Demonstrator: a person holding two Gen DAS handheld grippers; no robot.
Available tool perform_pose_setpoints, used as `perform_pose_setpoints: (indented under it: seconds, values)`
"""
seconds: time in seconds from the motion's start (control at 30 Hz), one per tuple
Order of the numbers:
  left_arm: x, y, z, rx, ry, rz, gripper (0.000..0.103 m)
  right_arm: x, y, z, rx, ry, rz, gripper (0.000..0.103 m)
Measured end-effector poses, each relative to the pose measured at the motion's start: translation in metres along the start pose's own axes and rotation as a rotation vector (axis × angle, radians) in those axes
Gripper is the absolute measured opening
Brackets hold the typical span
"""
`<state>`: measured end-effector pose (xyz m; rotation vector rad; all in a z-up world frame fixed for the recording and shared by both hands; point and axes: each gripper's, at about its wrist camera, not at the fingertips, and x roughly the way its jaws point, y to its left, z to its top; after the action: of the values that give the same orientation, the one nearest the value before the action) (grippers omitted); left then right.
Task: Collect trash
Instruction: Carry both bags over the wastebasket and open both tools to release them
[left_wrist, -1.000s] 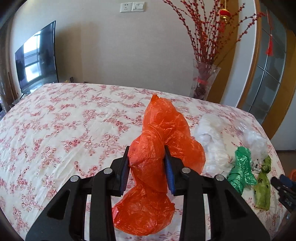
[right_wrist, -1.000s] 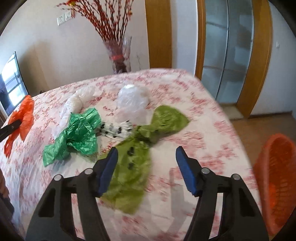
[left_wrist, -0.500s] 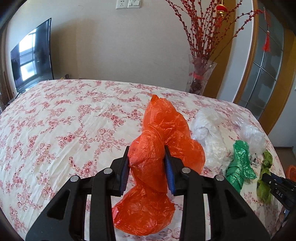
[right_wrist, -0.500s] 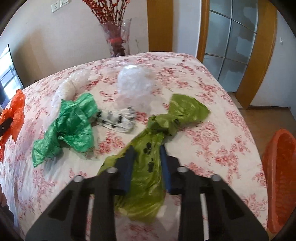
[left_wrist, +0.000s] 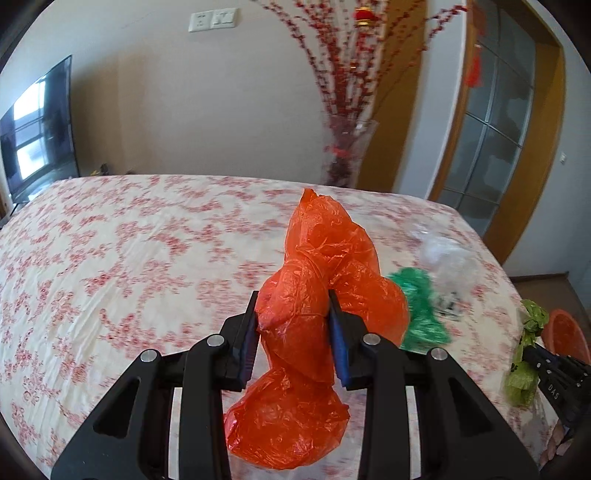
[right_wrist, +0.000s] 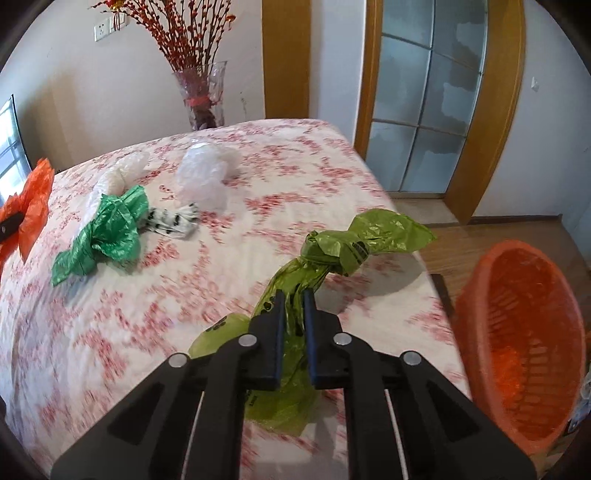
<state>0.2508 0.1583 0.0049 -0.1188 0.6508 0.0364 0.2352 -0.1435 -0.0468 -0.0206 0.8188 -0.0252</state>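
Trash in the left wrist view: we find a crumpled orange plastic bag (left_wrist: 310, 314) clamped between the pads of the left gripper (left_wrist: 293, 341), its lower bulge hanging below the jaws over the floral bedspread (left_wrist: 129, 258). A crumpled dark green plastic bag (left_wrist: 419, 306) lies just beyond it, with clear plastic near that.

In the right wrist view, the right gripper (right_wrist: 294, 325) has just been closing, and its jaws now pinch the knotted olive-green plastic bag (right_wrist: 314, 266) below its knot. The bag's tail hangs beneath the pads. An orange plastic mesh basket (right_wrist: 524, 332) stands on the floor beside the bed edge, at right. The dark green bag, a black-spotted white scrap (right_wrist: 173, 221) and two clear plastic bundles (right_wrist: 203, 177) lie uncollected on the bed.

We judge both grips sound. To do the carry well, we advise keeping each bag clamped until it is over the basket mouth, and releasing low, since light film drifts.
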Motion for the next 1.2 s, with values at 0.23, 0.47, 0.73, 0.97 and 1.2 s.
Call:
perform_pose_setpoints:
  seconds: [0.23, 0.47, 0.73, 0.97, 1.2]
  values:
    - [-0.009, -0.049, -0.007, 0.054, 0.006, -0.091, 0.034, -0.025, -0.029, -0.018, 0.004, -0.040, -0.054, 0.011]
    - [-0.011, -0.104, -0.022, 0.105, 0.036, -0.191, 0.034, -0.049, -0.066, -0.037, 0.023, -0.072, -0.128, 0.011]
    - [-0.014, -0.162, -0.038, 0.156, 0.070, -0.297, 0.034, -0.062, -0.107, -0.056, 0.077, -0.071, -0.188, 0.011]
    - [-0.018, -0.207, -0.052, 0.188, 0.096, -0.380, 0.034, -0.070, -0.140, -0.068, 0.120, -0.084, -0.228, 0.011]
    - [-0.022, -0.248, -0.061, 0.225, 0.113, -0.444, 0.034, -0.075, -0.171, -0.079, 0.171, -0.090, -0.257, 0.011]
